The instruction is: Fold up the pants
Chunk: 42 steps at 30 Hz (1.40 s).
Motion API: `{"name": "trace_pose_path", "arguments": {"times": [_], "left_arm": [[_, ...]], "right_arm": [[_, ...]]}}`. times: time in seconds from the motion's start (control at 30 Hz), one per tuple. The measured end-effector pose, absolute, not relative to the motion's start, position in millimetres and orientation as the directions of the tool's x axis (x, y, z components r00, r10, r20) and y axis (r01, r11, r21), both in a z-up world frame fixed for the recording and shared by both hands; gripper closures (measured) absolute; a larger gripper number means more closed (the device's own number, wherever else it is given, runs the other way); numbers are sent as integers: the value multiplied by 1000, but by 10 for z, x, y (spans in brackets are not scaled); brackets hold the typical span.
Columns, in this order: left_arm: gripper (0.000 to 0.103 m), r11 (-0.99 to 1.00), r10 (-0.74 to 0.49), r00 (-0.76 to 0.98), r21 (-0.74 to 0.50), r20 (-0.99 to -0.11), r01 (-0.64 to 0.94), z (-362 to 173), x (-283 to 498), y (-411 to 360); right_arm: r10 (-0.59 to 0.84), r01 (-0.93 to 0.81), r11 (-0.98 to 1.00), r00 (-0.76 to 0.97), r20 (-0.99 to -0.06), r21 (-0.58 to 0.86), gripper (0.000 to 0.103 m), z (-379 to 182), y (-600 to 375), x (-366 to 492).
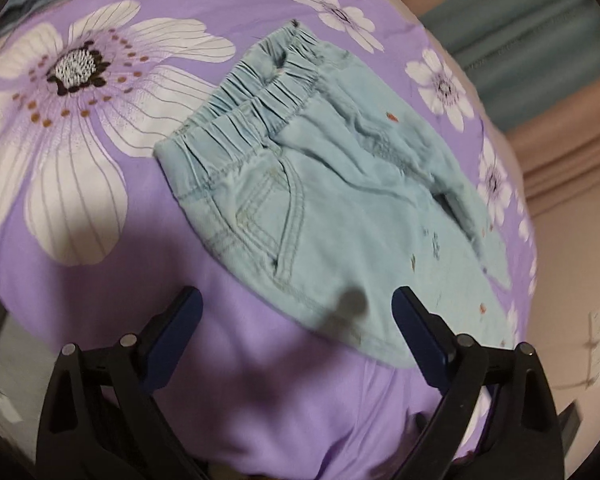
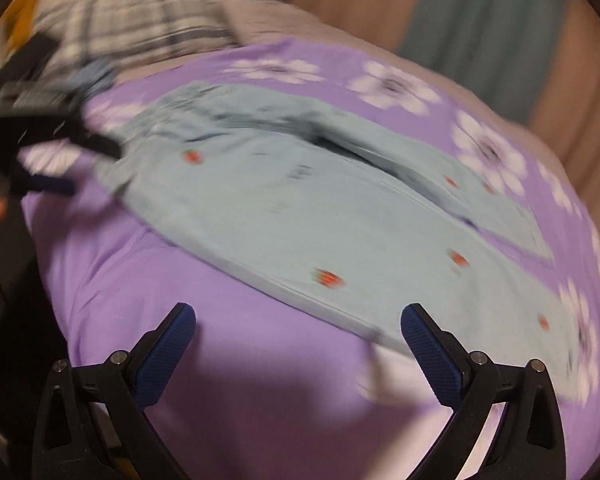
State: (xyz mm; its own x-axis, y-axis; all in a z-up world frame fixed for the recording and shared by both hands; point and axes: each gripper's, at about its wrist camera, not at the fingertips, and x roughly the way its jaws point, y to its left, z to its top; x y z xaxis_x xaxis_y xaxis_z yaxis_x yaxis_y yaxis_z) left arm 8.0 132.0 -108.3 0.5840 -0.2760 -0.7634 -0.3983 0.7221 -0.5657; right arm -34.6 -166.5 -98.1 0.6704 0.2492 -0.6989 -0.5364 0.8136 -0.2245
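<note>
The small pale-blue denim pants (image 1: 340,200), soft, light and floppy, lie flat on the purple flowered bedsheet (image 1: 100,240), best pinched at the gathered elastic waistband (image 1: 252,92) or hems, with the left claw (image 1: 296,304) and right claw (image 2: 298,320) both spread apart, empty, near their edge.

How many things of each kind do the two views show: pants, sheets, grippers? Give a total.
Pants: 1
Sheet, purple with flowers: 1
Grippers: 2, left gripper and right gripper, both open and empty
Total: 4
</note>
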Motion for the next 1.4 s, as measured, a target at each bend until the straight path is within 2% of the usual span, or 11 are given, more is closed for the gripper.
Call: {"name": "trace_pose_path", "arguments": {"times": [0.1,0.2,0.27,0.3,0.37,0.5,0.8,0.93,1.03,1.23,1.4], "left_arm": [[21,705,-248,617,-576,-746,-414,-1045,168,1358],[45,686,-234,620,-579,-749,-441,-1072,279,1458],[70,699,-212,613,-556,-761,-450,-1078,315,1516],[72,707,-203,604,-543,-770,-454,-1070,335,1536],[79,702,-208,609,-551,-765,-452,-1084,306,1589],[83,713,-188,630,-546,-754,-440,-997,130,1657],[72,803,-108,586,-418,-803,-425,-943,-22,1677],[54,860,-32,634,-344,-773,-377,-698,-150,1653],[37,900,-53,690,-335,-722,-281,-524,-81,1492],[37,946,-149,658,-299,-738,-122,-688,345,969],[37,961,-54,589,-202,-806,-189,-1047,497,954]], "right_arm": [[249,-589,731,701,-668,-344,15,-1131,-1412,-384],[273,-607,671,737,-619,-427,23,-1234,-1265,-420],[291,-611,661,744,-601,-436,37,-1226,-1172,-383],[298,-615,662,741,-602,-429,44,-1212,-1149,-339],[294,-615,664,738,-607,-426,74,-1205,-1092,-271],[304,-620,687,720,-625,-380,93,-1167,-1024,-275],[336,-680,661,646,-686,-317,93,-1211,-1000,-436],[362,-666,718,608,-707,-205,61,-1085,-1123,-346],[446,-651,758,571,-689,-48,55,-892,-1330,-256],[483,-550,822,534,-694,149,55,-929,-1550,167],[316,-462,887,572,-757,21,55,-1166,-1660,347]]}}
